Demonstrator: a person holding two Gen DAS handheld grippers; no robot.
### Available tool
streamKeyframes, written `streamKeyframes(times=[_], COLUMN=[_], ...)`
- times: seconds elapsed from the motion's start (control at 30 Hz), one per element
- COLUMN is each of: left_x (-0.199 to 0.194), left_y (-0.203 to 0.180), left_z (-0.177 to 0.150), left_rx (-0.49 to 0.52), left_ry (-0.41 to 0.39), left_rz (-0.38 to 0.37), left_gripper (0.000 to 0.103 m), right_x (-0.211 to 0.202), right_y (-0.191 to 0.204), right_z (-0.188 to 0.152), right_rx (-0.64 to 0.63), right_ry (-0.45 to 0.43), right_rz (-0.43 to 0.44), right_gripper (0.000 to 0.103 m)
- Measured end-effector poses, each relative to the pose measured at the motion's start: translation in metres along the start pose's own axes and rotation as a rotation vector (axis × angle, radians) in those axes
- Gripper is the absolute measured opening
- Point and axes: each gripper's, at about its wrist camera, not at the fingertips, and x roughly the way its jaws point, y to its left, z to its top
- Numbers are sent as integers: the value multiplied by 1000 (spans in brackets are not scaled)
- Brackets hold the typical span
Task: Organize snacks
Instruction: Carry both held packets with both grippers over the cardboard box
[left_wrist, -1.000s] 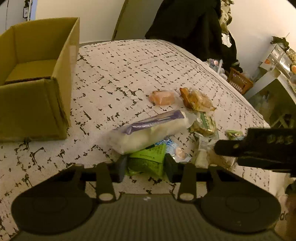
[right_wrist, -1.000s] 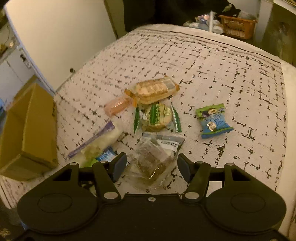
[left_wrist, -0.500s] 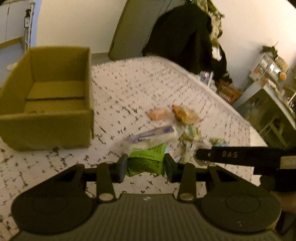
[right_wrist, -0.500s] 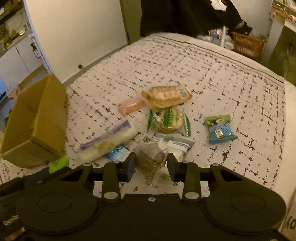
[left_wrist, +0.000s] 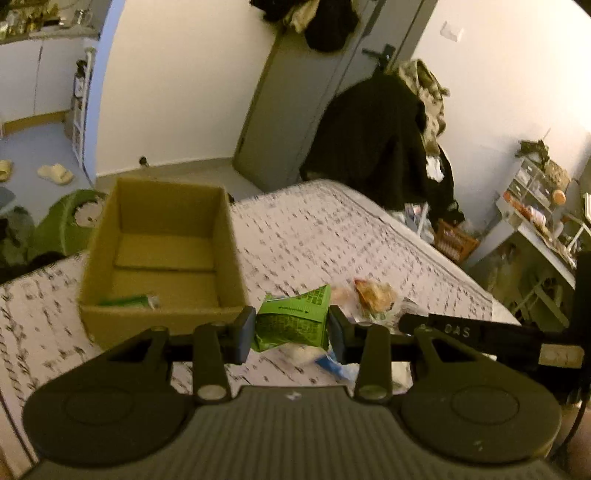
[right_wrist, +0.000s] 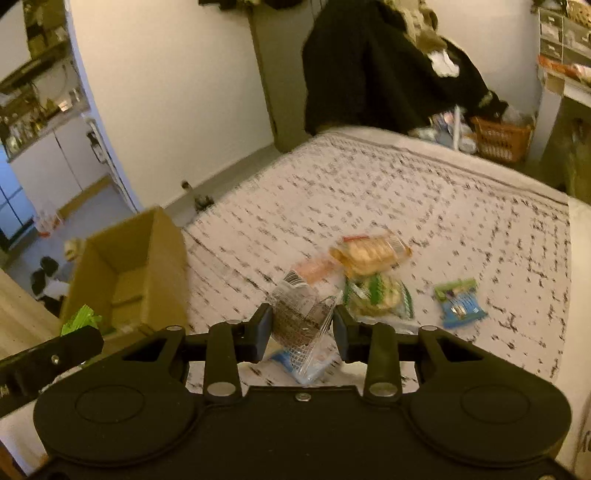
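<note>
My left gripper (left_wrist: 291, 330) is shut on a green snack packet (left_wrist: 295, 321) and holds it above the bed, just right of the open cardboard box (left_wrist: 159, 317). A green packet (left_wrist: 129, 301) lies inside the box. My right gripper (right_wrist: 303, 328) is shut on a clear bag of dark snacks (right_wrist: 303, 317), lifted off the bed. The box (right_wrist: 162, 273) sits to its left. On the bed lie an orange cracker pack (right_wrist: 369, 253), a pink packet (right_wrist: 314, 267), a green-striped round pack (right_wrist: 376, 295) and a blue-green packet (right_wrist: 460, 302).
The patterned bed cover (right_wrist: 406, 192) stretches back to dark clothes (right_wrist: 369, 66) hung by a door. An orange basket (right_wrist: 498, 140) and shelves stand at the right. The left gripper's body (right_wrist: 44, 358) shows at the lower left of the right wrist view.
Both grippers have closed on their packets and lifted them off the bed. Both views have risen and swung left toward the box.
</note>
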Motion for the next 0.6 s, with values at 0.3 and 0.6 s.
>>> streamKeyframes(times=[0.3,0.6], left_x=[-25,-38], left_y=[26,38], left_z=[27,46], left_rx=[-3,25], left_ry=[-87,-149], left_rz=[63,85], left_gripper=[40,40], right_x=[-25,-36], right_y=[31,56], right_z=[7,11], right_rx=[-6,12], right_ry=[-107,-186], right_rz=[97,192], right_gripper=[35,35])
